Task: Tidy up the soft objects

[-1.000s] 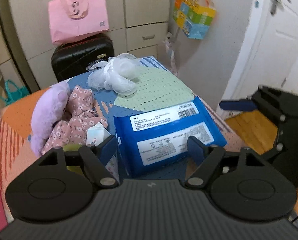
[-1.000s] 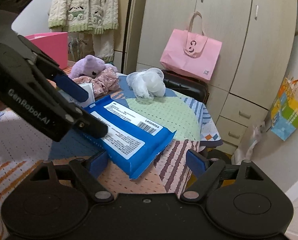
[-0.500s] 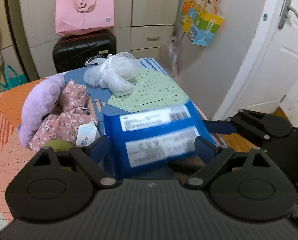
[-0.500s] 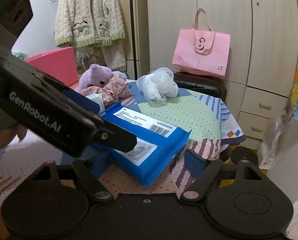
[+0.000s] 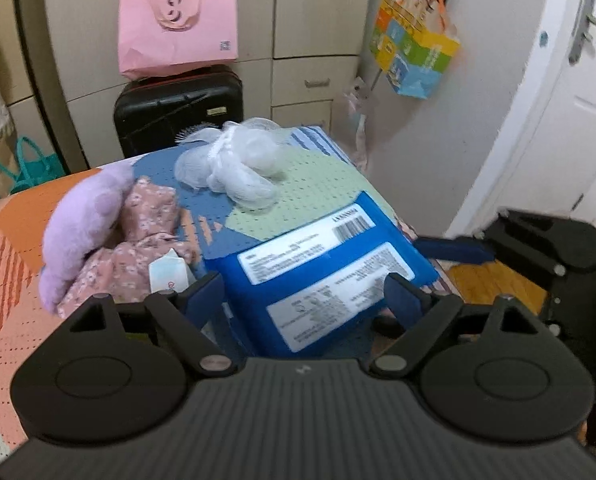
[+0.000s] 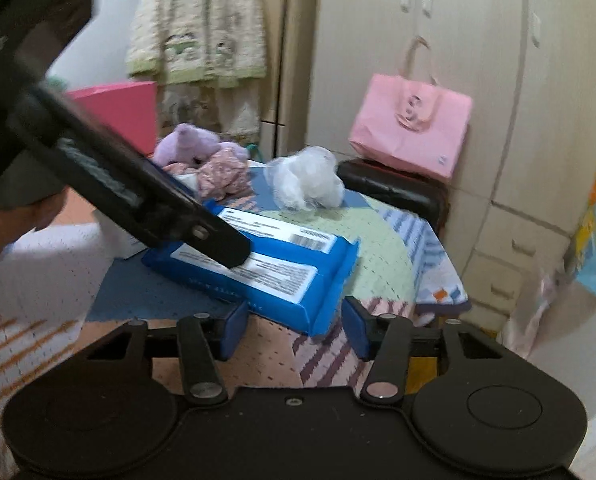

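Note:
A blue wipes pack (image 5: 322, 276) with white labels lies on the patterned table cover; it also shows in the right wrist view (image 6: 273, 264). My left gripper (image 5: 306, 300) is open, its fingers on either side of the pack's near end. My right gripper (image 6: 293, 328) is open at the pack's corner by the table edge, fingers either side of it. A white mesh bath puff (image 5: 233, 168), a purple plush toy (image 5: 81, 228) and a pink floral cloth (image 5: 137, 248) lie farther back. A small white tissue packet (image 5: 169, 276) sits beside the pack.
A black suitcase (image 5: 177, 112) with a pink bag (image 5: 177, 24) on it stands behind the table. A pink bin (image 6: 117, 108) is at the far left. A white door (image 5: 570, 128) and wooden floor are to the right. Wardrobes line the back wall.
The right gripper's fingers have come closer together, still apart, and moved up to the pack's corner. The left gripper shifted slightly around the pack, which has tilted. Both views are motion-blurred.

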